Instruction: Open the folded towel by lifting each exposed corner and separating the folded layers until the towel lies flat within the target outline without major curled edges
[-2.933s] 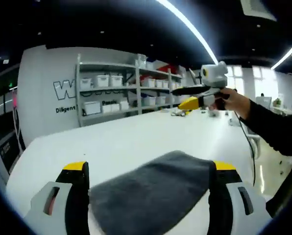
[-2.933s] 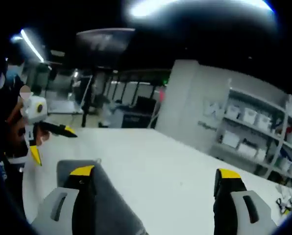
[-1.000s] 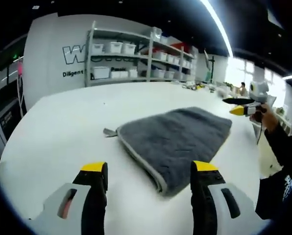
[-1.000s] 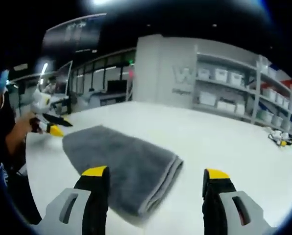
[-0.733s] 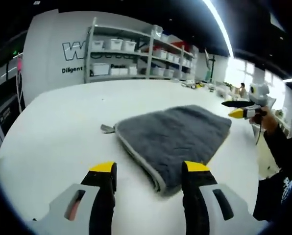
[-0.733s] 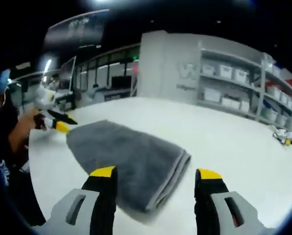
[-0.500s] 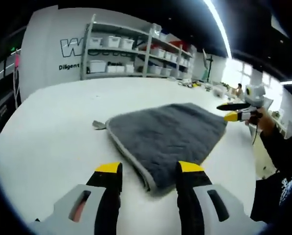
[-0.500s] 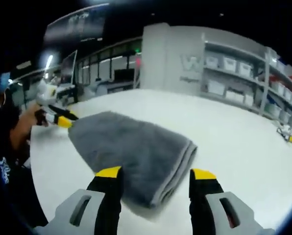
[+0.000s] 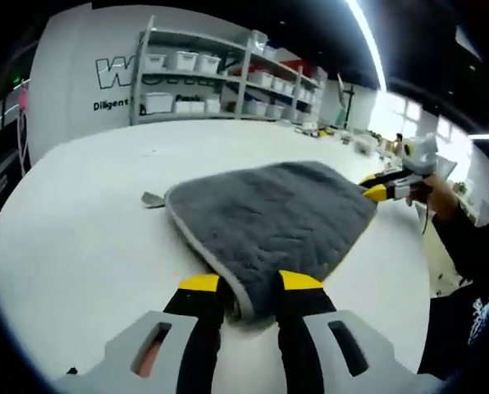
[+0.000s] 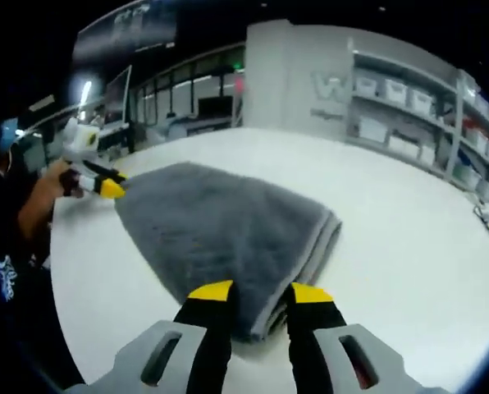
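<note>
Now my left gripper (image 9: 249, 289) clamps one near corner of the folded grey towel (image 9: 269, 217), and my right gripper (image 10: 259, 297) pinches another corner. Both reach low over the white table (image 9: 72, 222), where the towel lies.

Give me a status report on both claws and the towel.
Left claw closed on a corner of the grey towel. Right claw closed on another corner. Towel still folded on the white table. Nothing in the way.
</note>
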A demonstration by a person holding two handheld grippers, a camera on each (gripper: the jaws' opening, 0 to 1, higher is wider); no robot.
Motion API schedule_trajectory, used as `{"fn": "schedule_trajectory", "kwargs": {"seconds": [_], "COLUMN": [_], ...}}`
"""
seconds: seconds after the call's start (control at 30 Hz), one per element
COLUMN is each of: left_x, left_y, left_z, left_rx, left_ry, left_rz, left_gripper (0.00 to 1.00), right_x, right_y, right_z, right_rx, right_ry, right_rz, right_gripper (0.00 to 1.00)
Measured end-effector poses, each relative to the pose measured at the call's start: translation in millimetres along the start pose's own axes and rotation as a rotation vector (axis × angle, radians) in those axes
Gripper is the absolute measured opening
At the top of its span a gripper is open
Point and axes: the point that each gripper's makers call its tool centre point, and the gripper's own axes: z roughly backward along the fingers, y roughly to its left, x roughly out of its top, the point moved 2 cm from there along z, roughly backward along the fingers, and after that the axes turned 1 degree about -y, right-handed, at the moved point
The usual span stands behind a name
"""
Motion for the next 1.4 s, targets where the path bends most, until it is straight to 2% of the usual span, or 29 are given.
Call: {"fn": "schedule_trajectory", "kwargs": {"seconds": [0.07,0.37,0.67,0.9,1.13,1.4], "left_x": [-0.9,0.1,-4.7,-7.9,-10.9,-16.2], "left_y": [-1.3,-3.2,-6.9,-13.2,-21.7,-41.2], "left_z": [-0.3,3.8,8.2,10.8,13.9,21.9], "left_rx": [0.002,0.012,0.009,-0.012,-0.004,-0.018], "left_ry": [0.005,0.014,0.024,0.025,0.040,0.068], "left_rz": [0.012,-0.011,-0.029,-0.026,-0.077,-0.125], "left_gripper": [0.18,0.09,0.08,0.08,0.07,0.06], "right_x": [-0.3,6.4,16.2,20.6,24.8,37.0], "right_y": [-0.1,-7.9,-19.0,-27.1,-28.8,-32.1], "right_z": [-0.9,-10.8,-29.8,-39.8,-50.4,-73.9], "right_rx": [0.005,-0.005,-0.006,0.005,0.006,0.022], "right_ry": [0.014,0.093,0.166,0.196,0.230,0.279], "right_rz": [0.043,0.070,0.144,0.162,0.203,0.242], "right_gripper": [0.08,0.01,0.00,0.00,0.00,0.00]}}
